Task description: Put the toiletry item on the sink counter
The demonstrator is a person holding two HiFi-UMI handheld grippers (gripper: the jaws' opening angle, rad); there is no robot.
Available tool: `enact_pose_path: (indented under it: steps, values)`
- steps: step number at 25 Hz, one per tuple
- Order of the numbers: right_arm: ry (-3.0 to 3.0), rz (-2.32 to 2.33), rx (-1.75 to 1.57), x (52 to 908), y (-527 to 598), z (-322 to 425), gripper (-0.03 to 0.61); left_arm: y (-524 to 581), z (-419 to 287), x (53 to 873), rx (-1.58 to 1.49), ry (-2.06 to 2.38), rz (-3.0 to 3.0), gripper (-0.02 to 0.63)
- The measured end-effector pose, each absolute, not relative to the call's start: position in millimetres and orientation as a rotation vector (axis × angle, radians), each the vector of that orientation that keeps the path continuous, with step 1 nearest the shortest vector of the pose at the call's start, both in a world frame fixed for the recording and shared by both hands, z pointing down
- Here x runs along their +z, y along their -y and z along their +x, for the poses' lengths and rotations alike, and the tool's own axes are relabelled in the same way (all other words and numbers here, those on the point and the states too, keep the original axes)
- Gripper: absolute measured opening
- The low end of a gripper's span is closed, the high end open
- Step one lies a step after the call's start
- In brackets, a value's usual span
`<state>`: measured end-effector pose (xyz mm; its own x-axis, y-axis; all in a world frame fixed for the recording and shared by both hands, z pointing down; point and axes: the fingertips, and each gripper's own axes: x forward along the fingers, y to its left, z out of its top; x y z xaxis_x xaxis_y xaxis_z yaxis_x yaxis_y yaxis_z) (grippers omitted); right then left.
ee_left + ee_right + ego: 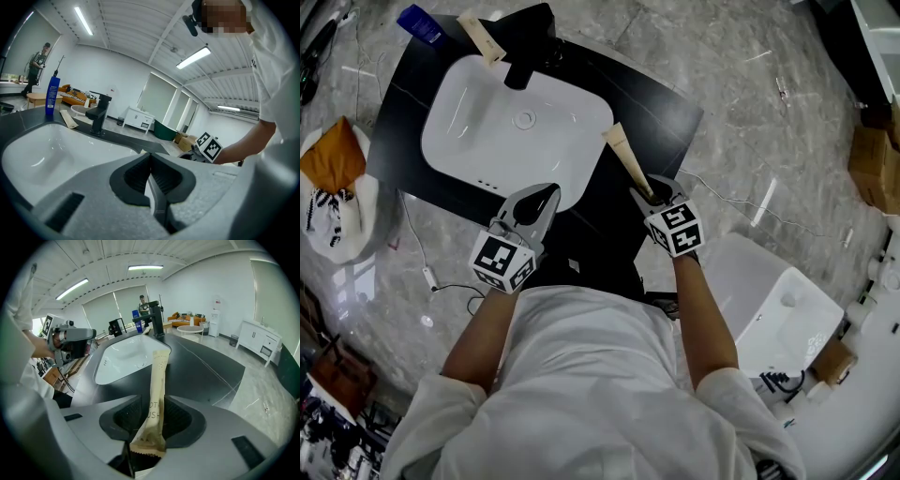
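Note:
A long tan paper toiletry packet (623, 154) (157, 380) sticks forward out of my right gripper (649, 192) (152, 420), which is shut on its lower end. The packet hangs over the black sink counter (666, 112) (206, 371), just right of the white basin (487, 131) (123, 355). My left gripper (534, 202) (151, 176) is shut with nothing in it, over the basin's front edge.
A black faucet (530, 52) (98, 115) stands behind the basin. A second tan packet (480, 37) (68, 119) and a blue bottle (419, 22) (52, 96) sit at the counter's back left. A white sink unit (769, 300) lies on the floor at right, a stool with a bag (336, 187) at left.

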<state>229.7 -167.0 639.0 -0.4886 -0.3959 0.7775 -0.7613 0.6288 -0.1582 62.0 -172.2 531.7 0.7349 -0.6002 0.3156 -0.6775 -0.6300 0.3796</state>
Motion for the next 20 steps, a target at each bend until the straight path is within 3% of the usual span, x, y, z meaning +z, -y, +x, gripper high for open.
enact_pose_path:
  steps: [10, 20]
  values:
    - [2.165, 1.076, 0.554, 583.7, 181.6, 234.4, 0.121, 179.6, 60.8, 505.9, 0.194, 0.904, 2.541, 0.015]
    - [2.433, 1.318, 0.389, 434.1, 197.5, 210.9, 0.118, 204.6, 68.3, 447.5, 0.157, 0.786, 2.697, 0.015]
